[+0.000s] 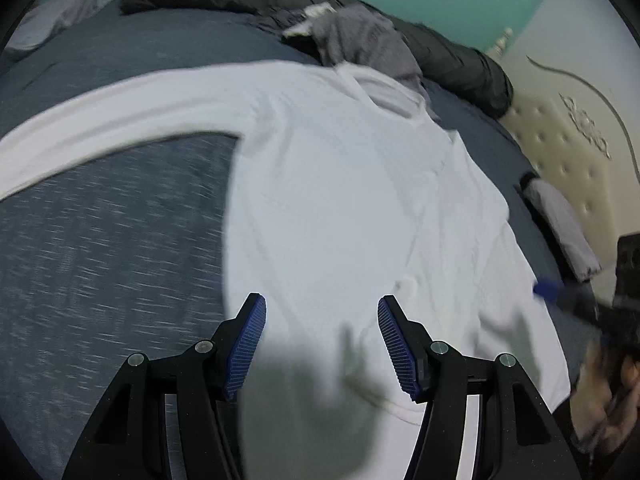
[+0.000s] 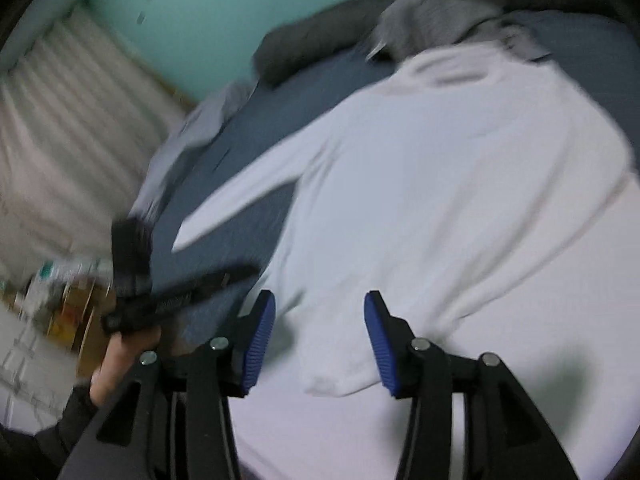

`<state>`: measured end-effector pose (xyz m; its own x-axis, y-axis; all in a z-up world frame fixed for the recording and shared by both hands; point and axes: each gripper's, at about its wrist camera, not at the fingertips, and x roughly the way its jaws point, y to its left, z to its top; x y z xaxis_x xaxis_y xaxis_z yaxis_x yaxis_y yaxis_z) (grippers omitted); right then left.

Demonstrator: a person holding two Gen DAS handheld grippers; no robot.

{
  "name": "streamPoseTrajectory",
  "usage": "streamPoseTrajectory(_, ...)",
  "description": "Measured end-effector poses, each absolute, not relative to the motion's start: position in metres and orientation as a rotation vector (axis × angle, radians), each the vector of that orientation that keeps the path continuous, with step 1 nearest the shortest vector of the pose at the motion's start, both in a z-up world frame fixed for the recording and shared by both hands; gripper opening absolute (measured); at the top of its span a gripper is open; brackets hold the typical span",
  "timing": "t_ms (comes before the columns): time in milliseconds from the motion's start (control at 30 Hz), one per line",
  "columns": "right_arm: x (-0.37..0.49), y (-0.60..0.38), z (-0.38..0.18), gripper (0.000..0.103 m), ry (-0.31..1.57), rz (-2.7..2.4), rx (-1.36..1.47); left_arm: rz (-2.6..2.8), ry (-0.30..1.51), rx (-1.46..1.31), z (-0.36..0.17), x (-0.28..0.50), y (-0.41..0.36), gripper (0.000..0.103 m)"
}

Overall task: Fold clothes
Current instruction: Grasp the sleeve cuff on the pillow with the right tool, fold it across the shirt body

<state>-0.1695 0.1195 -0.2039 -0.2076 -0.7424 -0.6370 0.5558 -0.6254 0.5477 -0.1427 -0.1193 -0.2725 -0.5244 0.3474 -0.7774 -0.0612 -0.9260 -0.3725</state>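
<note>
A white long-sleeved shirt lies spread on a dark blue bedspread, one sleeve stretched out to the left and the right side folded over the body. My left gripper hangs open above the shirt's lower part, nothing between its blue pads. The right gripper shows at the right edge of that view, blurred. In the right wrist view the same shirt fills the frame, its sleeve pointing left. My right gripper is open over the hem. The left gripper is a blur, held by a hand.
A grey garment lies bunched by the shirt's collar, in front of a long dark bolster. A folded grey item rests at the bed's right edge beside a cream tufted headboard. Teal wall and curtains stand behind.
</note>
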Motion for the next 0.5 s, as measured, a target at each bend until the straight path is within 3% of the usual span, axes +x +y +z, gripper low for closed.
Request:
streamPoseTrajectory(400,-0.202,0.193,-0.247,0.048,-0.492,-2.089,1.211,2.404,-0.314,-1.492,-0.298,-0.147,-0.085,0.061)
streamPoseTrajectory(467,-0.203,0.197,-0.25,0.048,-0.511,-2.087,1.218,2.386,-0.297,-1.503,-0.302,-0.147,-0.082,0.049)
streamPoseTrajectory(500,-0.204,0.197,-0.252,0.048,-0.516,-2.085,1.222,2.377,-0.295,-1.508,-0.304,-0.147,-0.081,0.036)
